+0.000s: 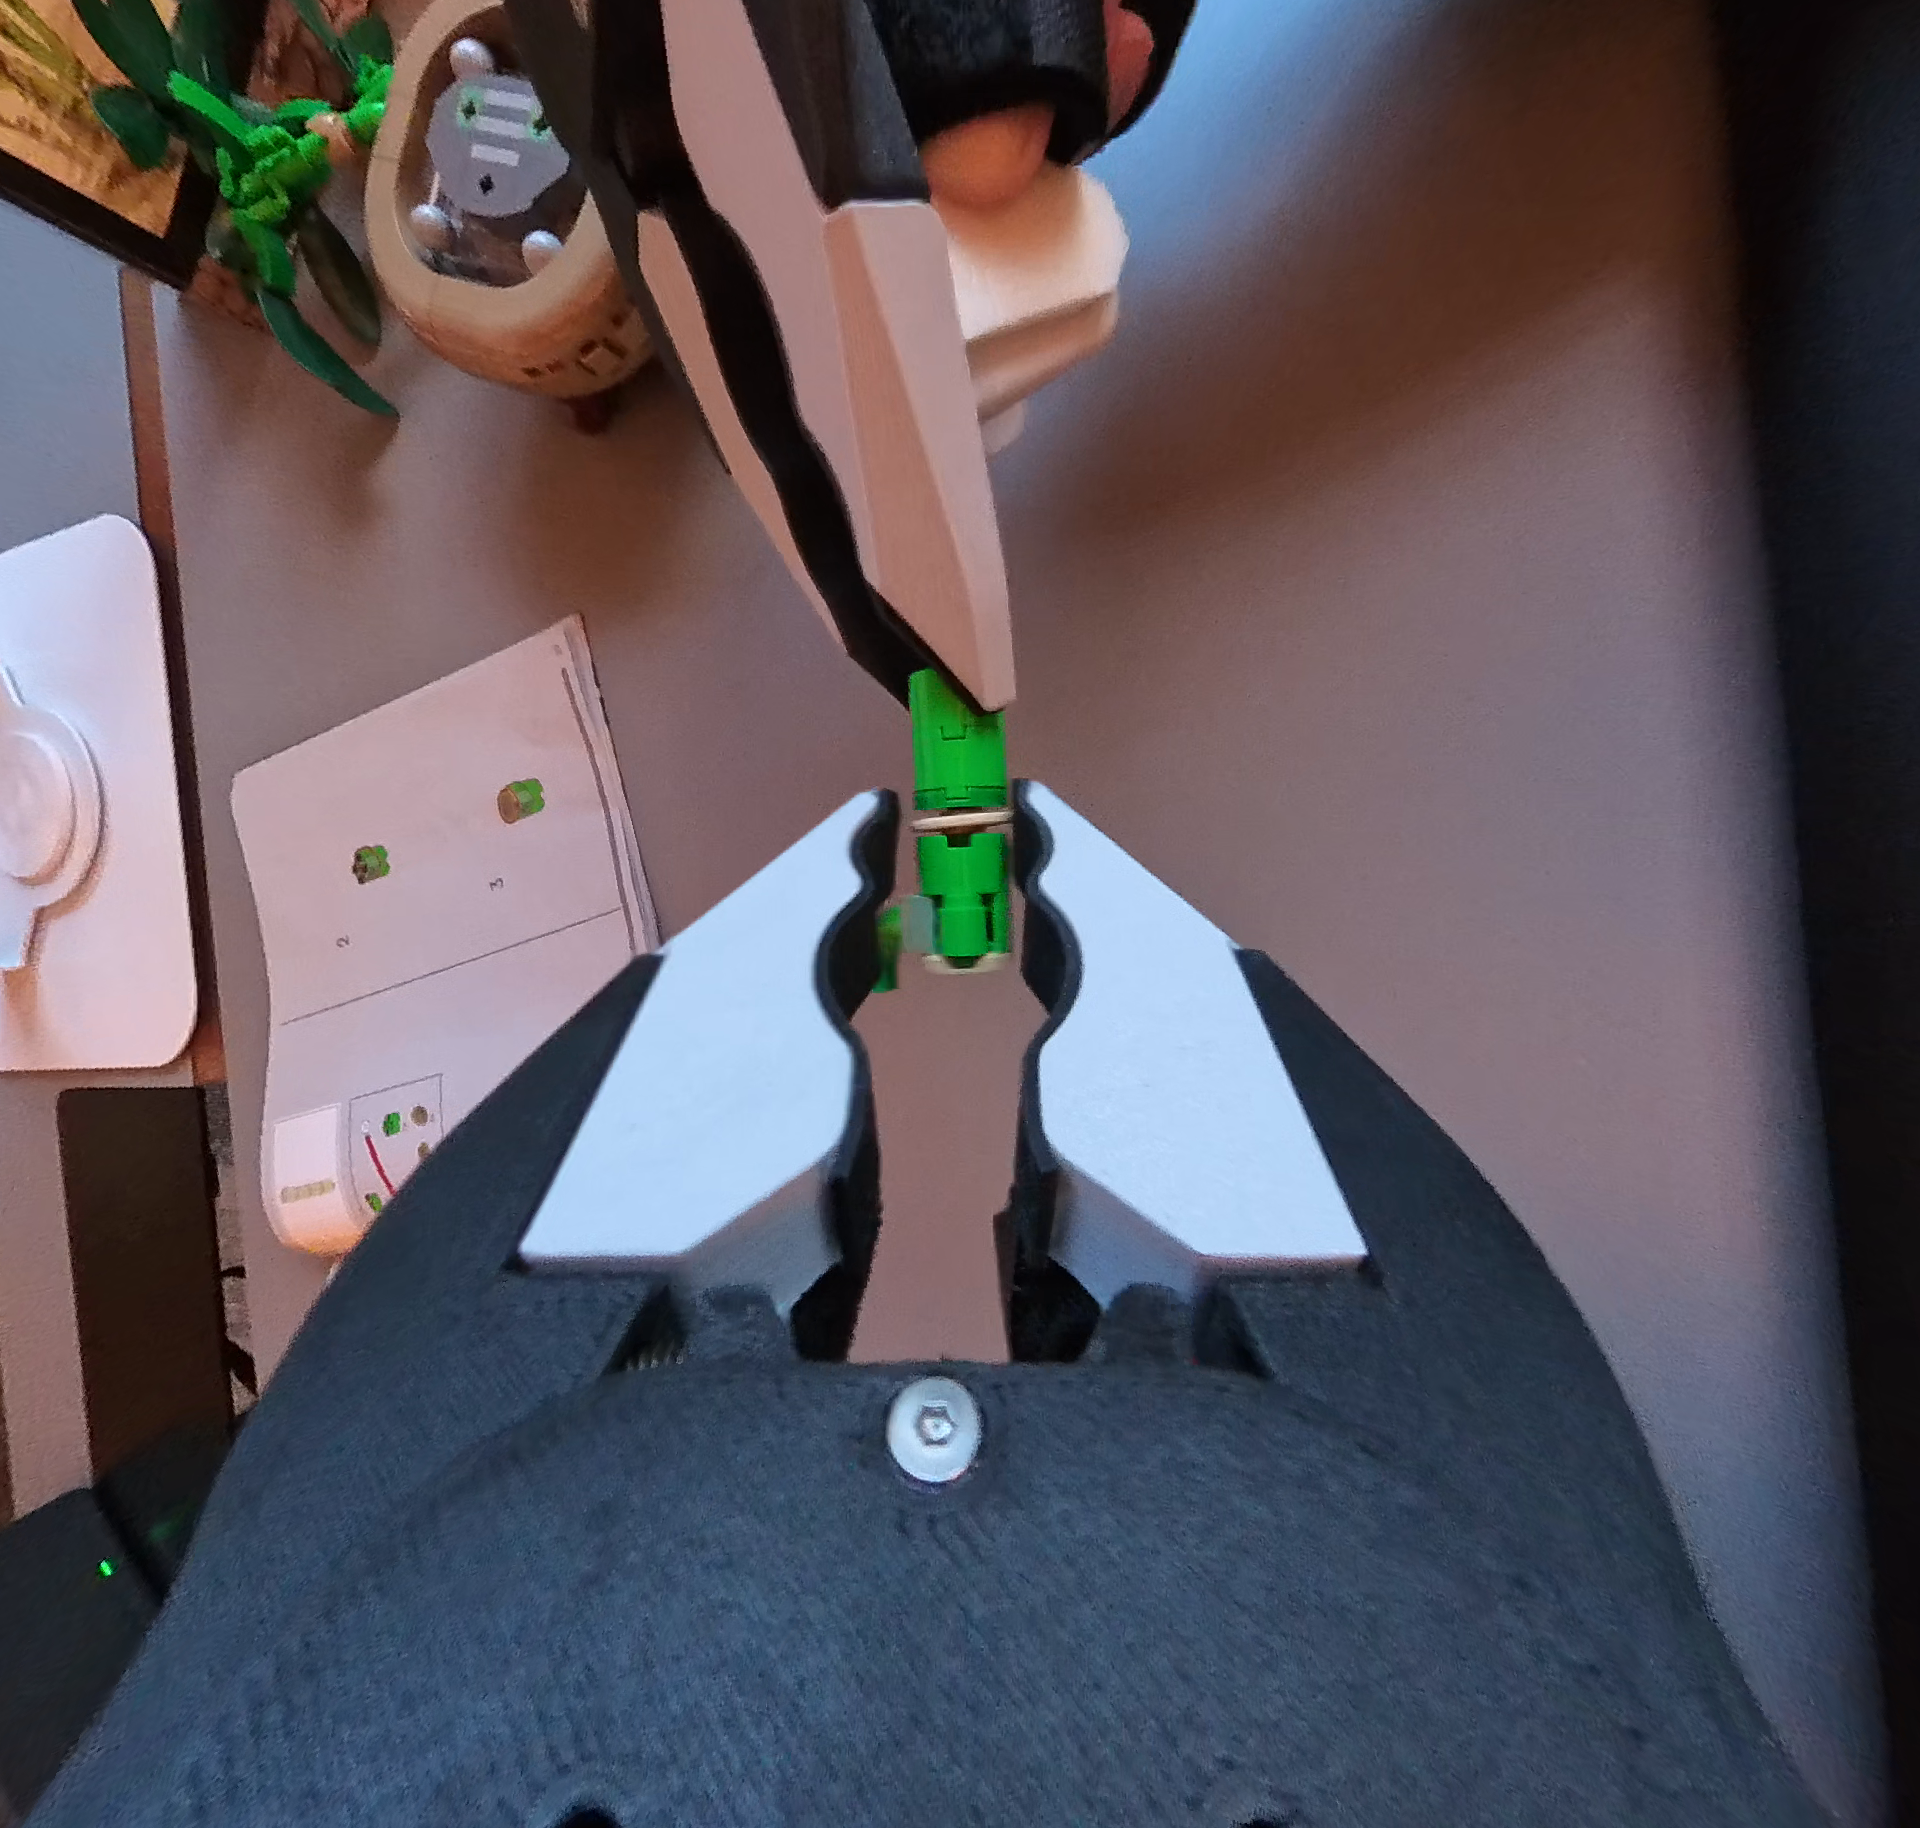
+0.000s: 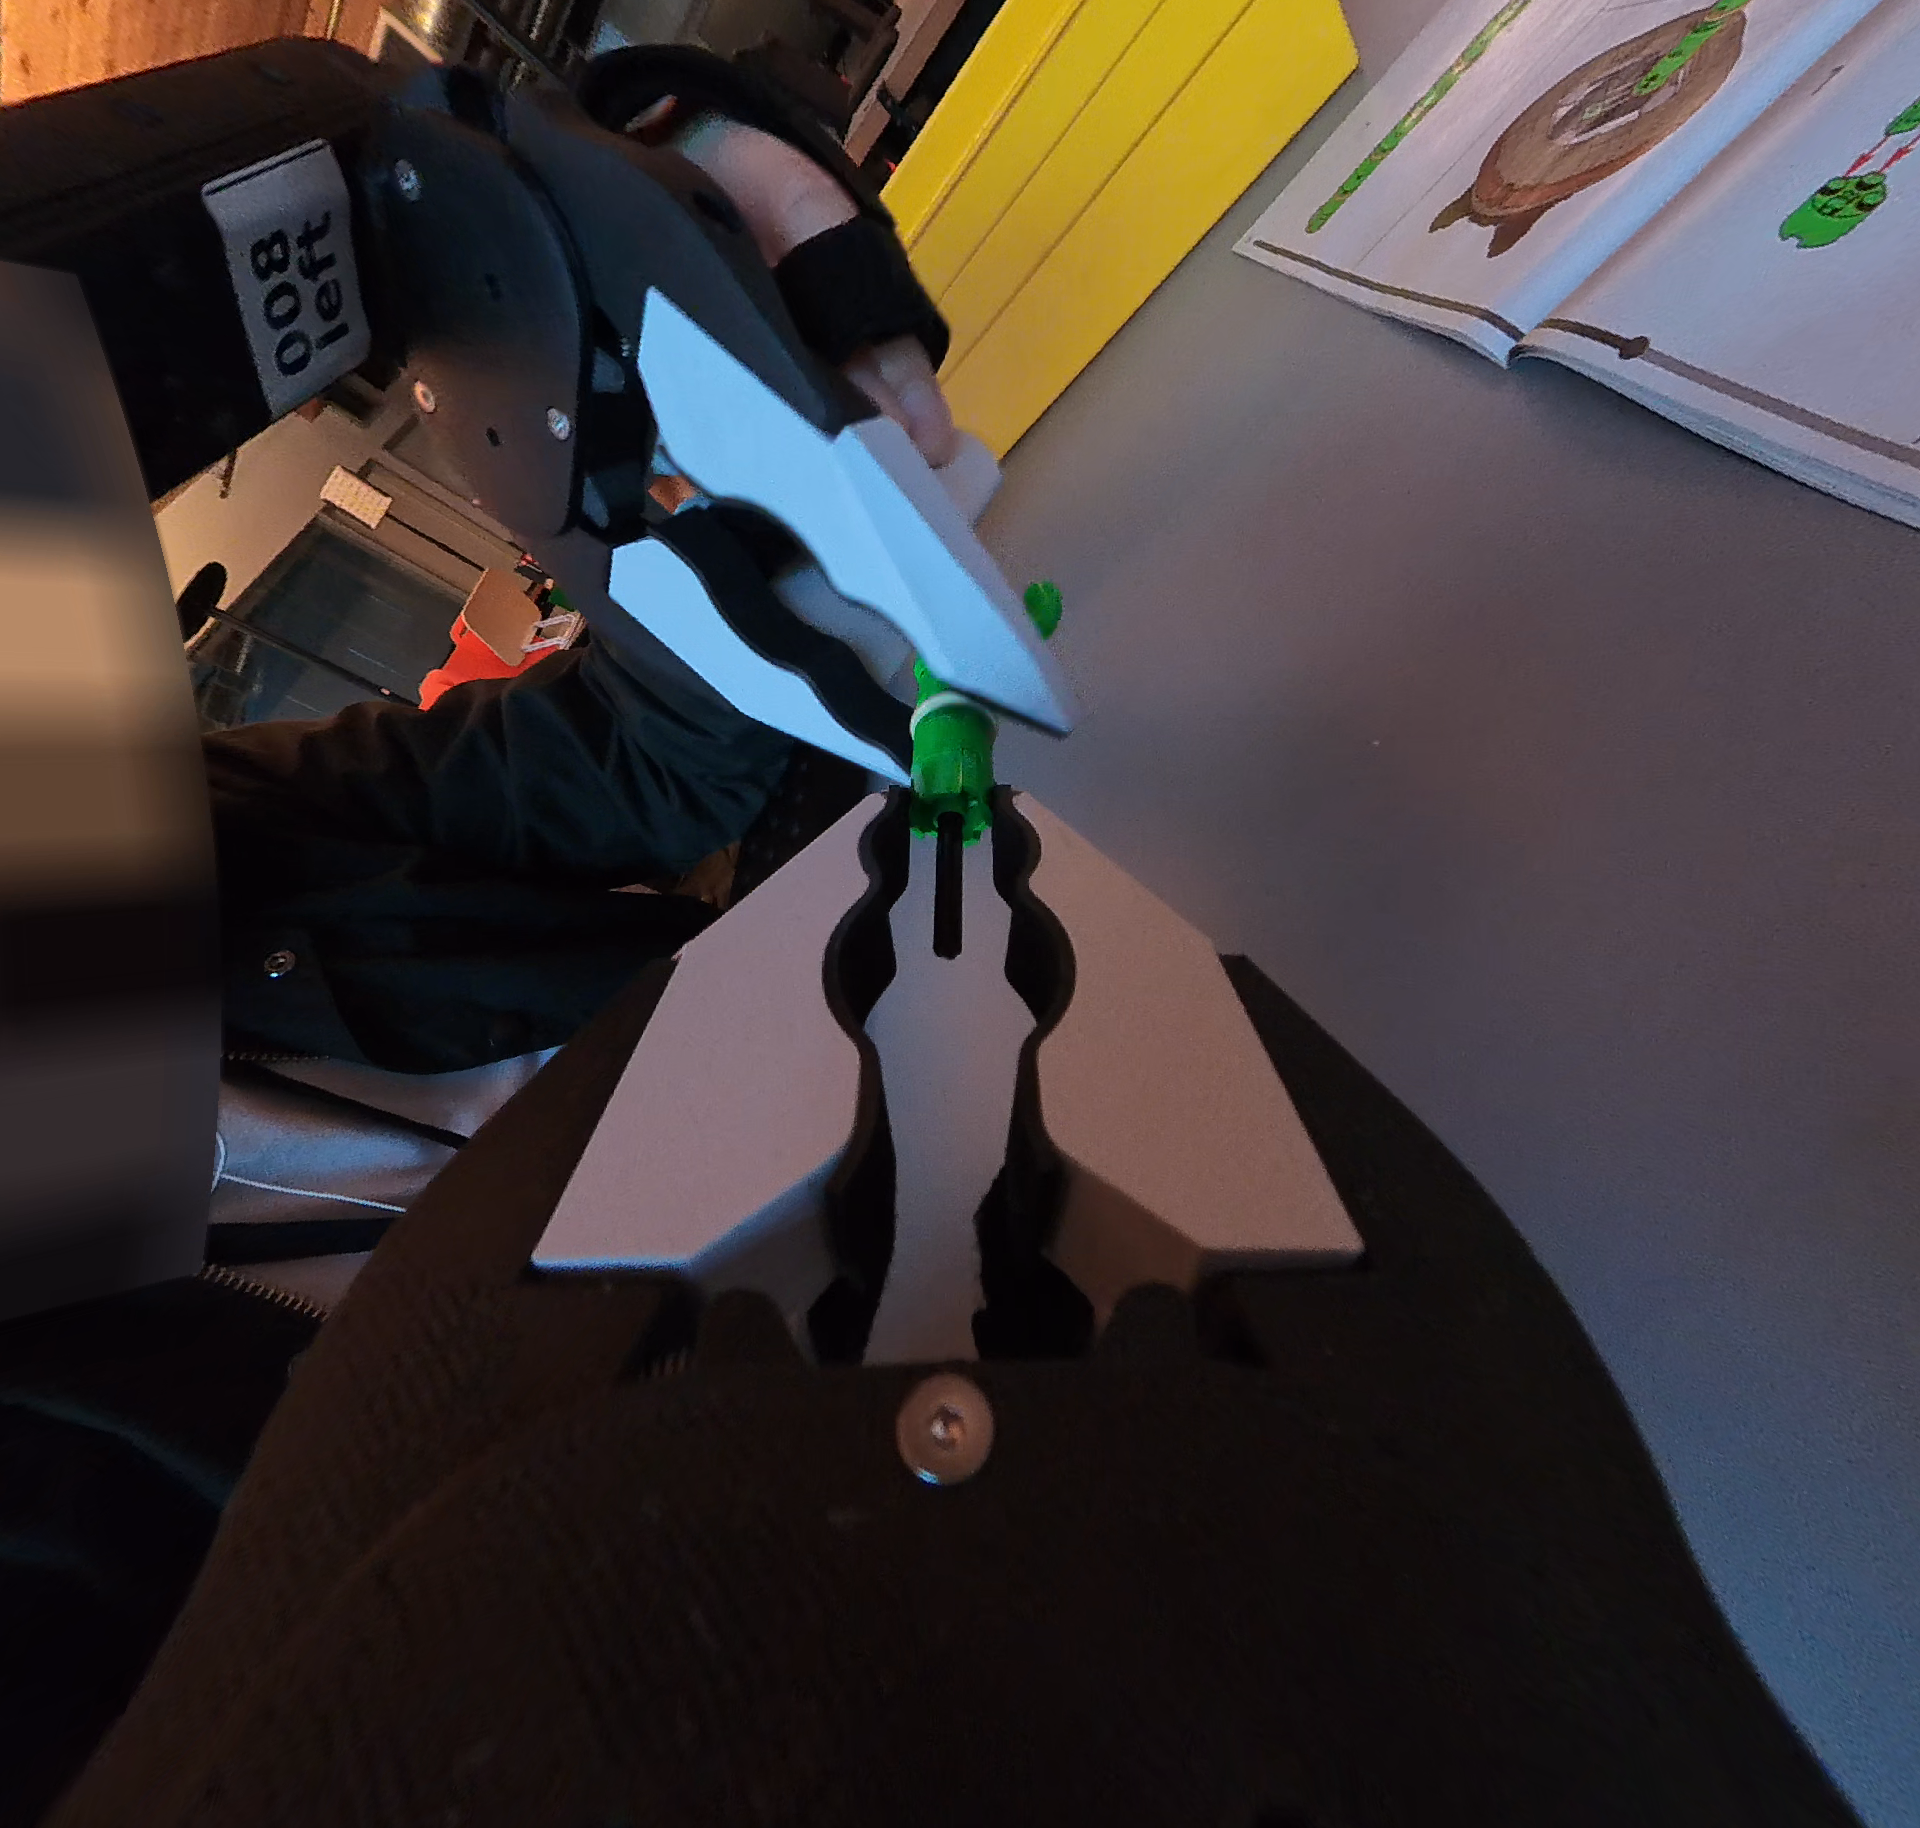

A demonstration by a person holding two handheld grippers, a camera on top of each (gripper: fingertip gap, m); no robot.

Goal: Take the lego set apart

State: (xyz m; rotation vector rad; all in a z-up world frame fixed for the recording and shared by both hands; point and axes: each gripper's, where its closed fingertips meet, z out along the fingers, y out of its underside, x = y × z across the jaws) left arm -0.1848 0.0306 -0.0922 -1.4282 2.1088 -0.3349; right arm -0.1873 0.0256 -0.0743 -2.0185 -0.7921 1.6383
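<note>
A short green lego stem (image 1: 958, 755), made of stacked segments with a tan ring between them, is held in the air over the grey table (image 1: 1403, 843). My left gripper (image 1: 954, 812) is shut on its lower segment. My right gripper (image 1: 961, 698) comes down from above and is shut on its upper end. In the right wrist view, my right gripper (image 2: 948, 807) pinches the stem (image 2: 945, 755) at its tips, and a thin black axle (image 2: 945, 895) sticks out of the stem between the fingers. The left gripper (image 2: 982, 739) holds the stem's far end.
An open instruction booklet (image 1: 436, 895) lies on the table to the left; it also shows in the right wrist view (image 2: 1662, 220). A tan lego pot (image 1: 499, 220) with green leaves (image 1: 260, 168) stands far left. A yellow box (image 2: 1122, 137), a loose green piece (image 2: 1042, 606) and a person's dark jacket (image 2: 468, 791) are near. The grippers are tip to tip, or close to it. Both grippers' tips are roughly 20 centimetres from the tan lego pot (image 1: 499, 220).
</note>
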